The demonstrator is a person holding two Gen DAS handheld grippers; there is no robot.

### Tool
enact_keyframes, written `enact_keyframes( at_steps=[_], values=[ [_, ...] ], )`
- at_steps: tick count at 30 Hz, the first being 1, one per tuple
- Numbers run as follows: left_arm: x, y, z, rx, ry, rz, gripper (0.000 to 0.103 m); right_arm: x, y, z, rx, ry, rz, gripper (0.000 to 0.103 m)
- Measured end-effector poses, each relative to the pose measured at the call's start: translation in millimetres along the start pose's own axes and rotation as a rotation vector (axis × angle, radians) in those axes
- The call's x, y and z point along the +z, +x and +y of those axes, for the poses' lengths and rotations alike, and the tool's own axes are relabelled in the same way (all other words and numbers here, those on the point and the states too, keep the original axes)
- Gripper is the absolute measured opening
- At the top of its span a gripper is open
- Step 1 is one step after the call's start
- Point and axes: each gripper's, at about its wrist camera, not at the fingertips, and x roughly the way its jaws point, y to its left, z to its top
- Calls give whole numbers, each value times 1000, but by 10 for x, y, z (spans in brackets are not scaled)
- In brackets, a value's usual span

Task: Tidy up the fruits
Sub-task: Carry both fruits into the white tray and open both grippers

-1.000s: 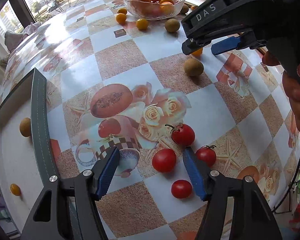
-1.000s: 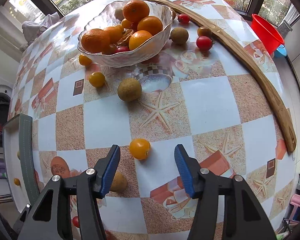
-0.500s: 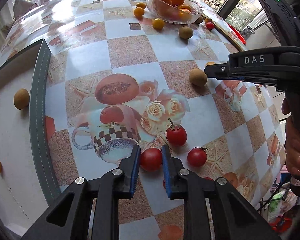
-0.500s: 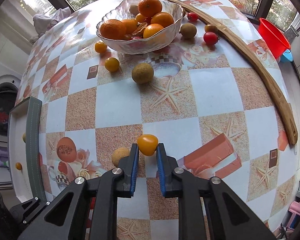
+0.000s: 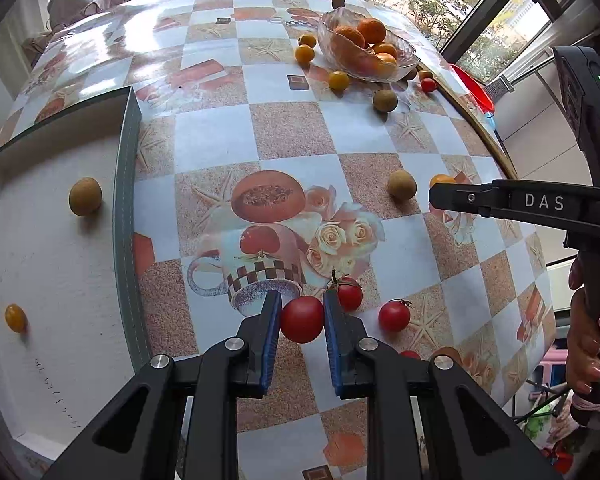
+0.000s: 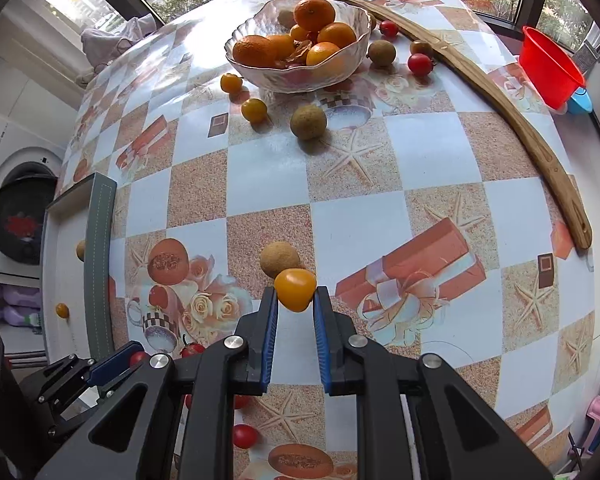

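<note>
Pinching a red tomato (image 5: 302, 319) w/ left gripper (image 5: 300, 320), yellow tomato (image 6: 295, 289) w/ right gripper (image 6: 295, 300), both probably for the tray (image 5: 125, 184).

Six red tomatoes (image 5: 394, 315): four near, two far beside the one glass bowl (image 6: 320, 76). Five small yellow fruits (image 6: 254, 110): three left of the bowl, one mid-table, one in the single white tray (image 5: 51, 260). Five brown round fruits (image 6: 308, 121): one in the tray, four on the table. Oranges (image 6: 314, 12) in the bowl: about six, though they are piled and hard to count. One red basin (image 6: 550, 66), far right.
</note>
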Motion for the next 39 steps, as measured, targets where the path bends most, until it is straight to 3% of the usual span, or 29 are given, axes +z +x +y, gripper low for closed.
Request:
enact_keyframes(
  at_steps=[7,26,39],
  values=[
    [-22,-154,222,22,-56,-35,23,32,23,342,24,-59,7,20],
    [-368,-564,1298,144,-267,-113,23,16,285,1674,110,-281,57,20],
    [-747,-588,1917,245,-390,-100,23,-182,649,2485,147,-421,122,20]
  ],
)
